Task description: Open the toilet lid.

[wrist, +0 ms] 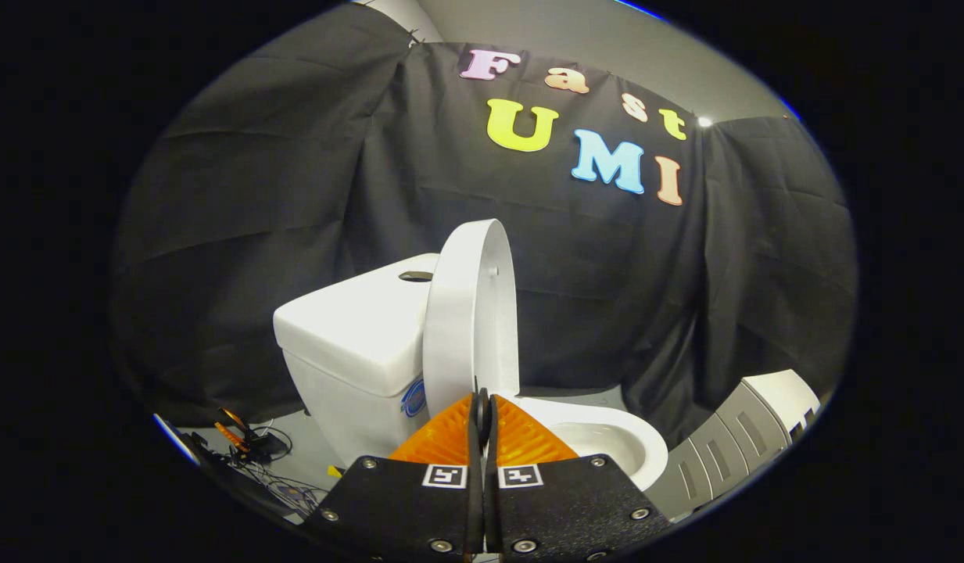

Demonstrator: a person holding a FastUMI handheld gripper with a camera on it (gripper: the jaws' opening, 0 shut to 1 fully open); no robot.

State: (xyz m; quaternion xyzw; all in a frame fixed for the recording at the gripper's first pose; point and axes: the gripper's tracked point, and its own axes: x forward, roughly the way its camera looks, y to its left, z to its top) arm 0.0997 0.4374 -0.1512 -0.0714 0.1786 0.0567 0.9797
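Two square black-and-white coded markers, one beside the other, sit on the body of the gripper, whose fingers are closed together with nothing between them; the markers carry a block pattern, not letters or numbers. A round blue sticker on the front of the toilet tank is too small to read

- The booth is evenly lit from above, and a small bright lamp spot glints above the black cloth wall.
- The white toilet lid stands sharp and bright, with soft sheen and no harsh glare.
- Below the tank the floor falls into dim shadow.
- Fisheye bending curves everything far from the lid.
- The gripper, fingers closed together, looks slightly soft up close.
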